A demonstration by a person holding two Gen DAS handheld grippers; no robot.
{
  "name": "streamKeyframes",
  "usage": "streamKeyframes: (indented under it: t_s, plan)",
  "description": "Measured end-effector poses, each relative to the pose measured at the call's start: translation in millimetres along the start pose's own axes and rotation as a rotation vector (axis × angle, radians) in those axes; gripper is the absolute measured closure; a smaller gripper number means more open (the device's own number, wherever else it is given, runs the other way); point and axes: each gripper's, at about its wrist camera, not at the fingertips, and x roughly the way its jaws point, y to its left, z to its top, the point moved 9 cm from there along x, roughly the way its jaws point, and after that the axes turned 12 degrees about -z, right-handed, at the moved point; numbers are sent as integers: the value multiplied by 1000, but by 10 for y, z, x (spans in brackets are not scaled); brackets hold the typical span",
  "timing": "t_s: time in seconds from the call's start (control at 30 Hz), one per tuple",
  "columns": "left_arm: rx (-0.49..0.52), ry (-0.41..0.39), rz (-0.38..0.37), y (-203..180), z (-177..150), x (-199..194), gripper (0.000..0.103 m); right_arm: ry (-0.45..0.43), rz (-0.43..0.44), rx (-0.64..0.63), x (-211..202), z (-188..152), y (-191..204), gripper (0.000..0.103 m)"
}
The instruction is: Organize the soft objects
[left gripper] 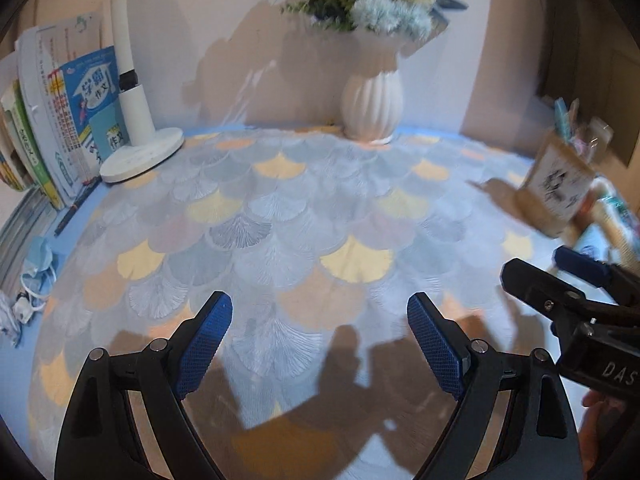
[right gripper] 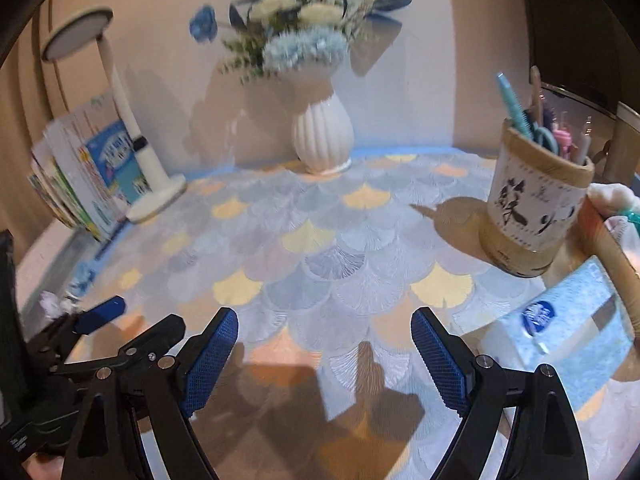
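My left gripper (left gripper: 320,304) is open and empty above the fan-patterned tablecloth (left gripper: 280,216). My right gripper (right gripper: 324,320) is open and empty too, beside it; it shows at the right edge of the left wrist view (left gripper: 560,276). A blue face mask (left gripper: 38,260) and crumpled white soft items (left gripper: 12,316) lie at the table's left edge, apart from both grippers. They show small and blurred in the right wrist view (right gripper: 76,284). A blue tissue pack (right gripper: 568,332) lies at the right, next to a basket rim (right gripper: 612,256) holding a white soft thing (right gripper: 612,196).
A white vase of flowers (left gripper: 372,104) stands at the back. A white desk lamp (left gripper: 140,152) and upright books (left gripper: 60,120) are at the back left, with a pen (left gripper: 76,206) beside them. A pen holder (right gripper: 532,208) stands at the right.
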Motion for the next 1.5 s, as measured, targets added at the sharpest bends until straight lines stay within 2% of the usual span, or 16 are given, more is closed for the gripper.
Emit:
streamKeyframes:
  t_s: [0.1,0.17,0.27,0.5,0.73,0.8,0.87,0.97,1.33,1.5]
  plan:
    - [-4,3,0,50,-49,122,14,-3,-37,-26,154,-37,22,16]
    - [-36,41,-7,106,-88,195,14,-3,-45,-34,233,-61,27,16]
    - [-76,23,-15,180,-93,165,14,7,-58,-43,331,-107,34,16]
    - [-173,51,-5,349,-144,237,13,-3,-58,-31,324,-121,10,16]
    - [-171,57,27,369,-155,240,11,23,-63,-26,361,-154,0,15]
    - [-169,65,26,368,-157,252,8,21,-58,-25,352,-156,1,14]
    - [-164,74,24,365,-157,266,4,15,-55,-27,344,-155,-4,10]
    - [-158,79,30,363,-159,271,4,-2,-54,-33,312,-147,8,6]
    - [-144,100,34,366,-163,309,1,5,-58,-41,320,-154,33,5]
    - [-122,119,58,353,-173,336,1,17,-60,-45,358,-161,34,5]
